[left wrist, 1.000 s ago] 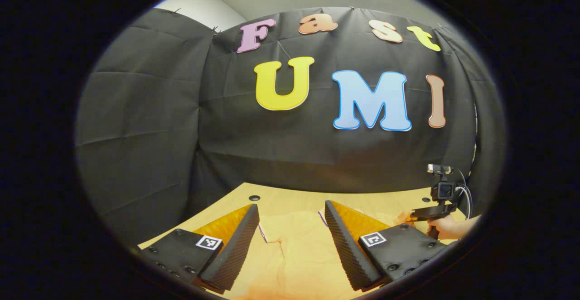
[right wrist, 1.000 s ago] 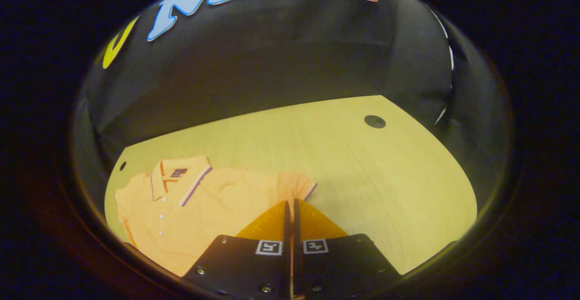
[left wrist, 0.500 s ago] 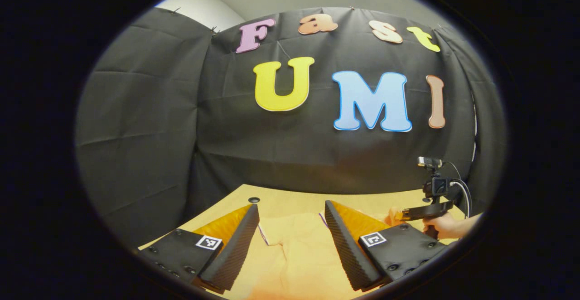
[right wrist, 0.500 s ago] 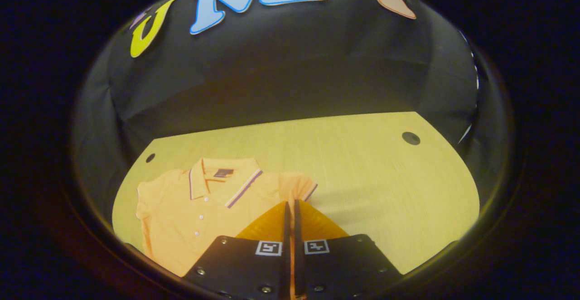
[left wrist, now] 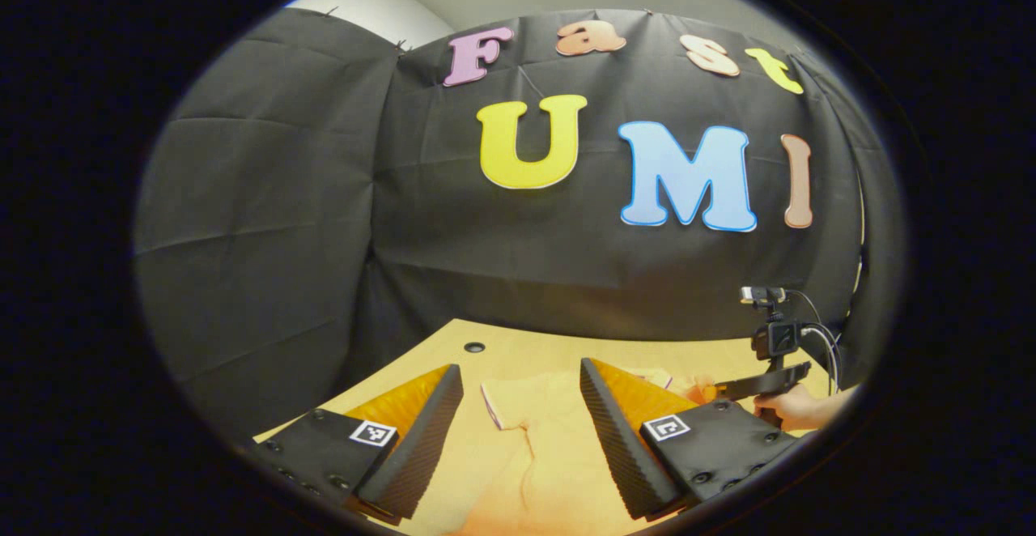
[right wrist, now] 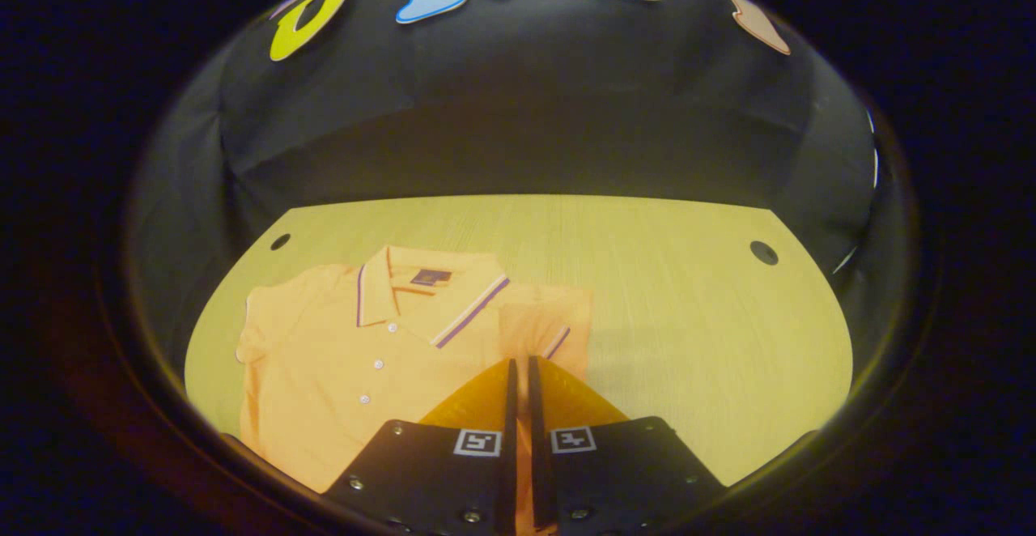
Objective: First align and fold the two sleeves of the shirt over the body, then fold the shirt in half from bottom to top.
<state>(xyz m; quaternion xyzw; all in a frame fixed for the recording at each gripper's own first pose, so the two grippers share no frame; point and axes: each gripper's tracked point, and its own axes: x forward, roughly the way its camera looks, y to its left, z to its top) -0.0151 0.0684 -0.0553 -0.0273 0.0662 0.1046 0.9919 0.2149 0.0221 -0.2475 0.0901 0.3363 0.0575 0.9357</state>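
Observation:
An orange polo shirt (right wrist: pixel 340 358) with a striped collar (right wrist: pixel 429 293) lies flat, buttons up, on the wooden table (right wrist: pixel 688 317). My right gripper (right wrist: pixel 520 366) is shut on the shirt's right sleeve (right wrist: pixel 546 317), and a strip of orange cloth shows between its fingers. The sleeve rises from the table beside the collar. My left gripper (left wrist: pixel 519 366) is open above the shirt's other side (left wrist: pixel 534 439), with the left sleeve's striped cuff (left wrist: pixel 495 406) lying between its fingers. Farther right in the left gripper view, a hand (left wrist: pixel 797 410) holds the right gripper (left wrist: pixel 761 382).
The table has round cable holes at its back corners (right wrist: pixel 763 252) (right wrist: pixel 281 241) (left wrist: pixel 474 347). Black cloth walls stand close behind and beside the table. Bare wood stretches to the right of the shirt (right wrist: pixel 728 374).
My right gripper has carried the sleeve inward toward the collar, and the shirt now sits more central in its view. The left gripper has shifted slightly and stays open.

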